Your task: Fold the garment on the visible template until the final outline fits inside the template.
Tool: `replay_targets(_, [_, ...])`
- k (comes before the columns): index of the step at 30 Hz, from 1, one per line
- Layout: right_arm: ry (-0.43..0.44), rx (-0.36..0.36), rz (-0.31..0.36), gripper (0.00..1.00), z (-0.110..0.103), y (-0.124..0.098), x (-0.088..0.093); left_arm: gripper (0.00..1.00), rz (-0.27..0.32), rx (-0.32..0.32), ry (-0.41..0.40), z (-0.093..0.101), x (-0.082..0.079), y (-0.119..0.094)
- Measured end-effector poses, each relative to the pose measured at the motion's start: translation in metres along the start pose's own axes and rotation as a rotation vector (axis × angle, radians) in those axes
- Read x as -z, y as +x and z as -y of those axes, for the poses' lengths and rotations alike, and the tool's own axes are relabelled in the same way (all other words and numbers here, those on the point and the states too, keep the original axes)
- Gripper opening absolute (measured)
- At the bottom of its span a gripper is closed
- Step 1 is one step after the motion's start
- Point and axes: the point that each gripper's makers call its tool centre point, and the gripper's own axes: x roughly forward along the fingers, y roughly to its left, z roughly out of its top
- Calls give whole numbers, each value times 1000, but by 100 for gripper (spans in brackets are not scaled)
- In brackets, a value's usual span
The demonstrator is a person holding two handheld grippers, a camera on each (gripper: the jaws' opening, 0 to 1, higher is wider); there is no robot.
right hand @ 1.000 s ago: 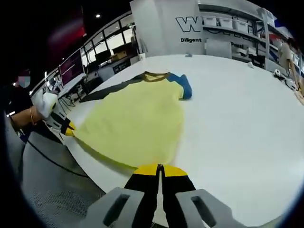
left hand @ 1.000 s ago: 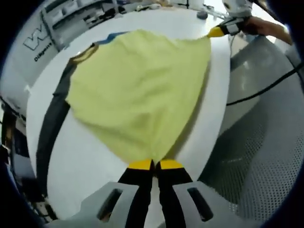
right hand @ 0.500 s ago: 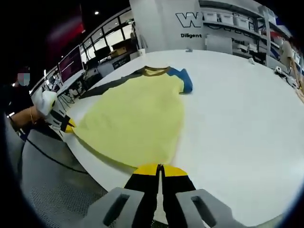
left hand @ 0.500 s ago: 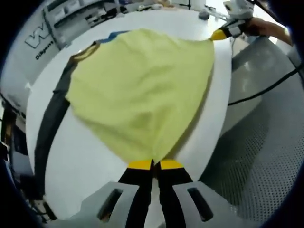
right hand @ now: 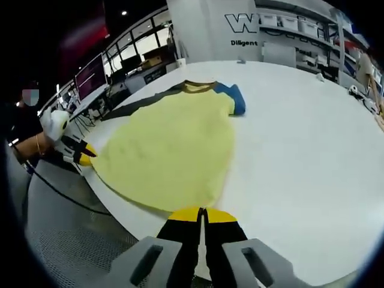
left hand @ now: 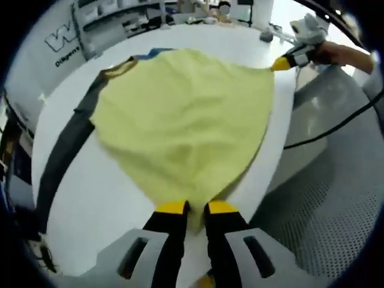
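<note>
On the white table (right hand: 312, 150) lies the yellow shirt (left hand: 186, 129), spread flat. My left gripper (left hand: 197, 208) has its fingers slightly parted with one hem corner between them; my right gripper (right hand: 201, 212) pinches the other corner, fingers closed tight on the cloth.

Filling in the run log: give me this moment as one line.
garment: yellow shirt spread on white table | left gripper: parted at hem corner | right gripper: shut on other hem corner | fold: not started
</note>
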Motion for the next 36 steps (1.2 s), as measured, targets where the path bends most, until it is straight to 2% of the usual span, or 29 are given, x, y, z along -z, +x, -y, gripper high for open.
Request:
replay_targets(4, [-3,-1,-2,0,-2,0,0,28,6,-5,-9,1,-1,-1])
replay_targets(11, [-16,-3,-23,0,-1,1,5,33,49,-8,-92,-3,0,-2])
replay_targets(13, [-15,-4,-21,0,0,0,5,36,95,-2,-105,4,-7,-9])
replay_targets(15, [-15,-2,-24,0,0,0,7,38,140,-9,-108,2,-7,-11])
replay_targets(19, [-17,-2,-30,0,0,-1,8,45,163,3,-136,7,-11,-16])
replay_targets(21, [-16,-7,-36,0,-1,-1,9,48,199,-3,-191,-1,-8,-23])
replay_targets(23, [-18,-11,-41,0,-3,-1,9,54,214,-10,-210,-4,-8,-27])
replay_targets(26, [-15,-18,-43,1,-8,-4,8,62,324,-52,-279,-14,-19,-42])
replay_targets(27, [-15,-20,-45,5,-8,-4,9,64,365,-66,-285,-15,-25,-47])
replay_targets(29, [-14,-24,-52,8,-9,-4,10,64,412,-83,-281,-16,-32,-53])
replay_targets(33, [-35,-43,-69,10,-13,-3,14,67,497,-101,-294,-15,-39,-58])
replay_targets(36, [-36,-35,-63,11,-13,-4,12,70,495,-92,-320,-10,-38,-59])
